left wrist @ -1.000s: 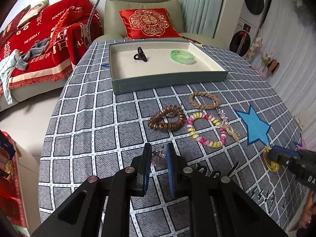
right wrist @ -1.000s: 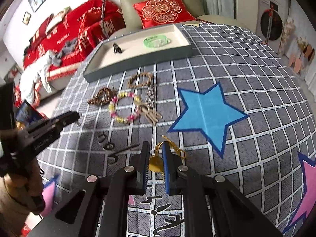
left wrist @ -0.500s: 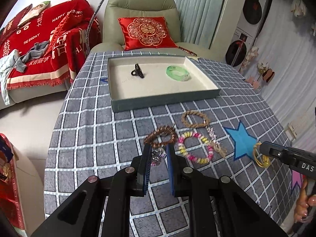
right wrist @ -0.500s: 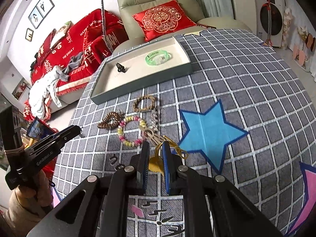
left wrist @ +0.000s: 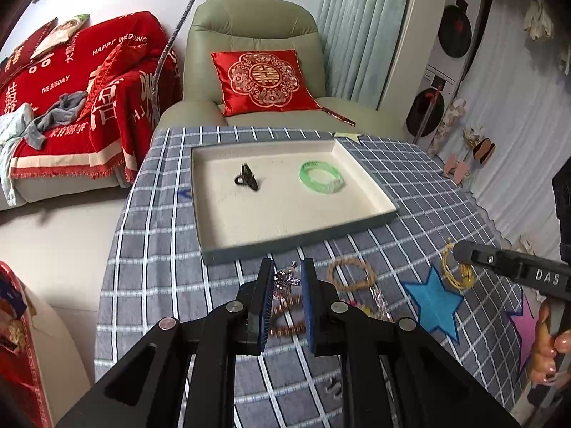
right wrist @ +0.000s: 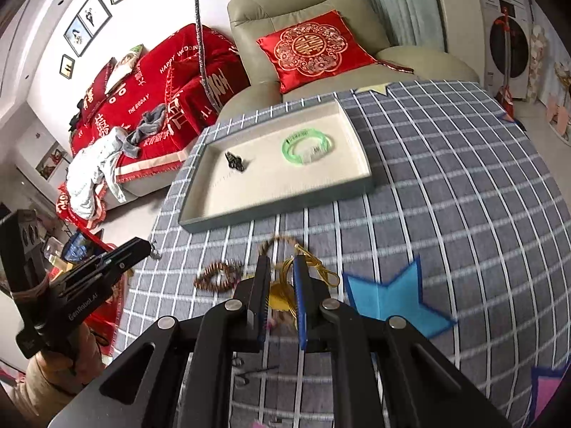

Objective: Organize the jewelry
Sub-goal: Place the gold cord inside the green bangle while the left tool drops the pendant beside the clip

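Both jaws are clamped, left gripper (left wrist: 287, 281) on a sparkly brooch (left wrist: 285, 280), right gripper (right wrist: 281, 285) on a gold bangle (right wrist: 285, 278), and they've lifted off the table (left wrist: 160, 249) toward the far tray (left wrist: 285, 239), drop-off looks next.

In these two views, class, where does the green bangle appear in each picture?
Left wrist: green bangle lies in the tray's right half, above centre of the picture.
Right wrist: green bangle in the tray's right half, upper middle.
Shared landmark: the red cushion on the armchair behind the tray.
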Motion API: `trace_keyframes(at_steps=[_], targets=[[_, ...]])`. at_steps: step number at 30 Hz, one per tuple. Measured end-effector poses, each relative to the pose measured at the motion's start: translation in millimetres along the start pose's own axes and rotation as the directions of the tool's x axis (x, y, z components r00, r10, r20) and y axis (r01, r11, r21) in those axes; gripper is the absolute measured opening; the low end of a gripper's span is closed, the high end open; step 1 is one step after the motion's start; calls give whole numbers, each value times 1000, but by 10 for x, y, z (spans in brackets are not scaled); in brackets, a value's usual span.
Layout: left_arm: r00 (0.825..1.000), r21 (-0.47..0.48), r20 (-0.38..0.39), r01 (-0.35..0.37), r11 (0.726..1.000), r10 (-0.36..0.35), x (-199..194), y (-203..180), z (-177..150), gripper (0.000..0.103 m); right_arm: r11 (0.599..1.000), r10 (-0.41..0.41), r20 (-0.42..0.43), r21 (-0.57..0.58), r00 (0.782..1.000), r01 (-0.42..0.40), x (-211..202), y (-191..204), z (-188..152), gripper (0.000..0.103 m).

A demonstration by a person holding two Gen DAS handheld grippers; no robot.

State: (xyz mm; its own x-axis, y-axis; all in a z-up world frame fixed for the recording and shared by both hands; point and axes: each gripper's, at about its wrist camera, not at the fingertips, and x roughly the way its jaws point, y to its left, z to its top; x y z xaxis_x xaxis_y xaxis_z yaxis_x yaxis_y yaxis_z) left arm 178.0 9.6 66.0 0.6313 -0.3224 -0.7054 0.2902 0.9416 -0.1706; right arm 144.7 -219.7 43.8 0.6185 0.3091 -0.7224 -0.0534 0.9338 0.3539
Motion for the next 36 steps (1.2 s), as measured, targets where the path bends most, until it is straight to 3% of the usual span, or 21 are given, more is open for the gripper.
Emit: trace_keyframes(at_steps=[10,20,31,36], targets=[[1000,-19,3,-27,999,27,422,96,556,31,999,52,-4,7,999,-52,371,-57,831,14],[996,-51,-52,-82,995,79,1164,275,899,31,999,45,-34,15,998,-45,1054,-159,1450,14],[982,-24,-138,-135,991,130,1774,308,859,31,1000,9,-62,3,998,-8,1869,-275,1625,14],[978,16,-121,-168,986,169,1821,231,841,31,1000,0,-85,2,996,1,2108,-312,1560,14]])
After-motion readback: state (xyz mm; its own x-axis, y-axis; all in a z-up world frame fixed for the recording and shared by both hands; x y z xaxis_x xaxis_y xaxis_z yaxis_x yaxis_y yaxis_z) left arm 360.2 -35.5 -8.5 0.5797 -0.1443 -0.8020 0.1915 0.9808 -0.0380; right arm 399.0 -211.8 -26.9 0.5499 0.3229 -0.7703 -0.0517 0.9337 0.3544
